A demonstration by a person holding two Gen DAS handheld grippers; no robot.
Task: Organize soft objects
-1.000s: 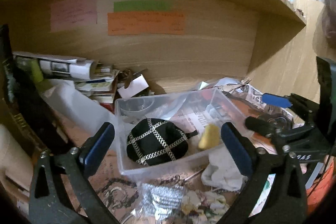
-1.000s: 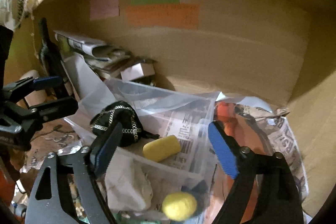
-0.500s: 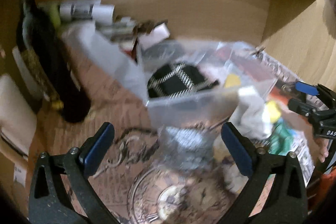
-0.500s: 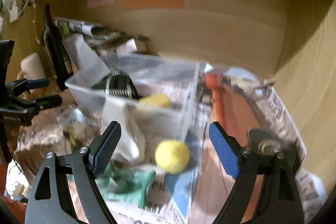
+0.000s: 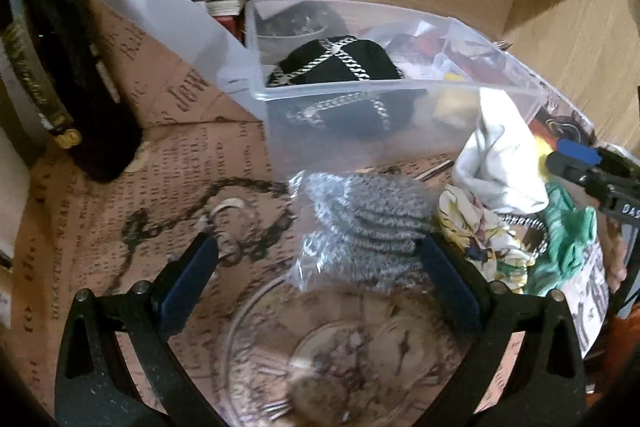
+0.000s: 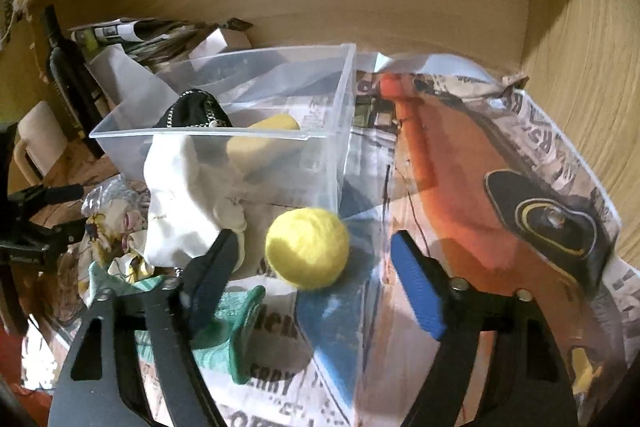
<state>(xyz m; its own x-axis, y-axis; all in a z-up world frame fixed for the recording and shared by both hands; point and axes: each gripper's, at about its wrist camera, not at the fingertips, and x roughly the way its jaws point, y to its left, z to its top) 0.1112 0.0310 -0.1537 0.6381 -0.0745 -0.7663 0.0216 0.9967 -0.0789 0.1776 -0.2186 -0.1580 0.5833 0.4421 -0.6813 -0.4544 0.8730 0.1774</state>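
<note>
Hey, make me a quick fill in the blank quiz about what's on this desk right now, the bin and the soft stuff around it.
1. The black pouch with chain trim lies inside the clear plastic ____.
2. The ball in front of the right hand-held gripper is ____ in colour.
3. The bagged grey knit item lies ____ the bin, on the printed paper.
4. Both hand-held grippers hold ____; the left hand-held gripper is open.

Missing words: bin; yellow; outside; nothing

The right hand-held gripper (image 5: 576, 163) bears the letters "DAS".
</note>
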